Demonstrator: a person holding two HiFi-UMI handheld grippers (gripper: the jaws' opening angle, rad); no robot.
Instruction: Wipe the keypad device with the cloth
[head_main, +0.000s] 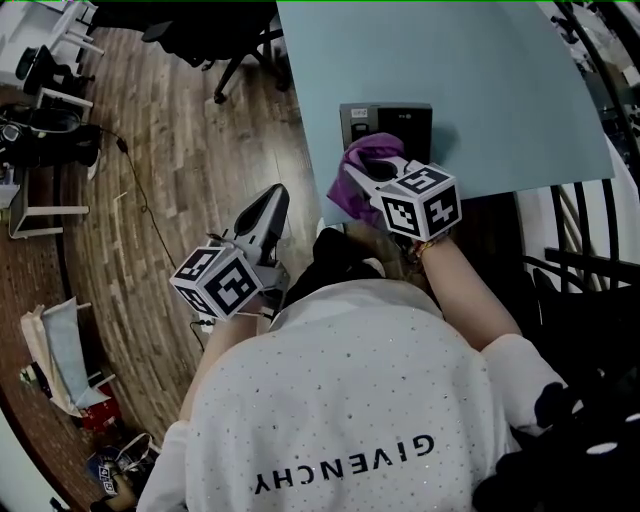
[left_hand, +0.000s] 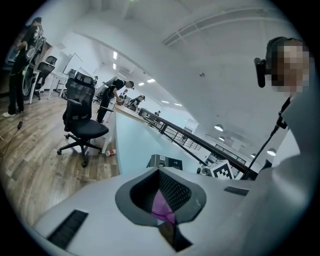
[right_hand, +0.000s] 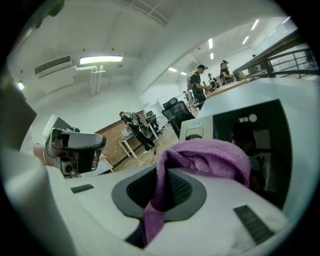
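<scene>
**Entry: wiping a keypad, cloth brought up to it.**

- Keypad (head_main: 385, 118): we found it mounted on a pale blue panel (head_main: 480, 90), straight ahead of the person.
- Cloth (head_main: 362, 165): purple, bunched just below the keypad and overlapping its lower edge. We could not tell whether it was pressing on the face.
- Right gripper (head_main: 378, 178): just below the keypad, jaws clamped on the cloth, a fold trailing down through their gap.
- Left gripper (head_main: 274, 195): well to the left of the keypad and off the panel, jaws pressed together, carrying nothing.

**Step.** We judged the wipe to be at its start or just under way. The next move called for pressing the cloth flat on the keypad and stroking across it, with the grip kept firm.

**Views.** The right gripper view alone showed the cloth (right_hand: 210, 155) heaped against the keypad's dark face (right_hand: 260, 140). The left gripper view showed only the keypad's top edge (left_hand: 165, 161) beyond its jaws. Only the head view gave both grippers' places.
</scene>
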